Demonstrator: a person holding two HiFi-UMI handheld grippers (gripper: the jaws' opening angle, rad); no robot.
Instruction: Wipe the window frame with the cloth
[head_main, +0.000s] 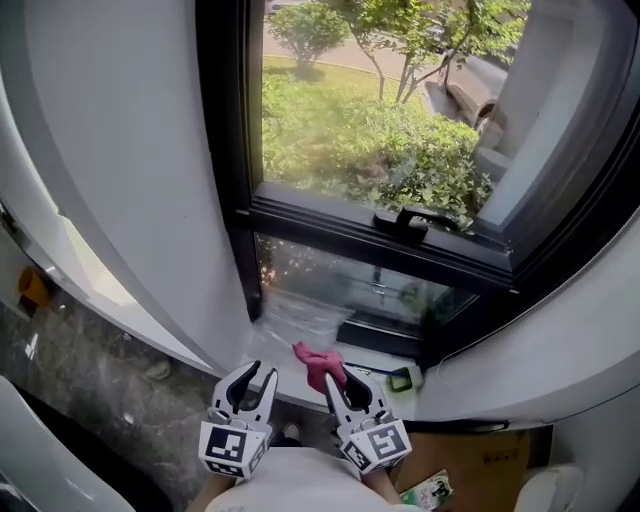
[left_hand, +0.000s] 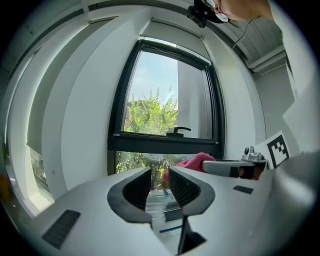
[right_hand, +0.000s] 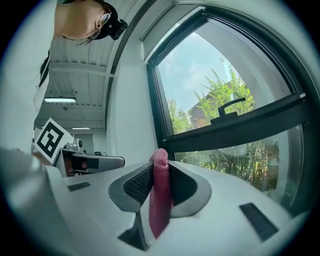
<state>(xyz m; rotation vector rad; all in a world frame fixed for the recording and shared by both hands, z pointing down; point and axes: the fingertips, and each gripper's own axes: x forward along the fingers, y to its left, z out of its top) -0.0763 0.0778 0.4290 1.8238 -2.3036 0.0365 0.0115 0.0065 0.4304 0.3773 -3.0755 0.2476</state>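
Note:
The dark window frame (head_main: 370, 236) crosses the middle of the head view, with a black handle (head_main: 408, 219) on its crossbar. Below it, near the sill, my right gripper (head_main: 338, 384) is shut on a pink cloth (head_main: 318, 362) that bunches up past its fingertips. In the right gripper view the cloth (right_hand: 160, 192) is pinched between the pads, and the frame (right_hand: 235, 127) lies ahead. My left gripper (head_main: 255, 384) hangs beside it, open and empty. The left gripper view shows its own jaws (left_hand: 160, 182) slightly apart, with the cloth (left_hand: 197, 160) to the right.
A clear plastic sheet (head_main: 300, 315) lies on the sill under the lower pane. A small green-and-black object (head_main: 400, 378) sits on the sill's right part. A cardboard box (head_main: 470, 462) stands at the lower right. White wall (head_main: 130, 180) flanks the window on the left.

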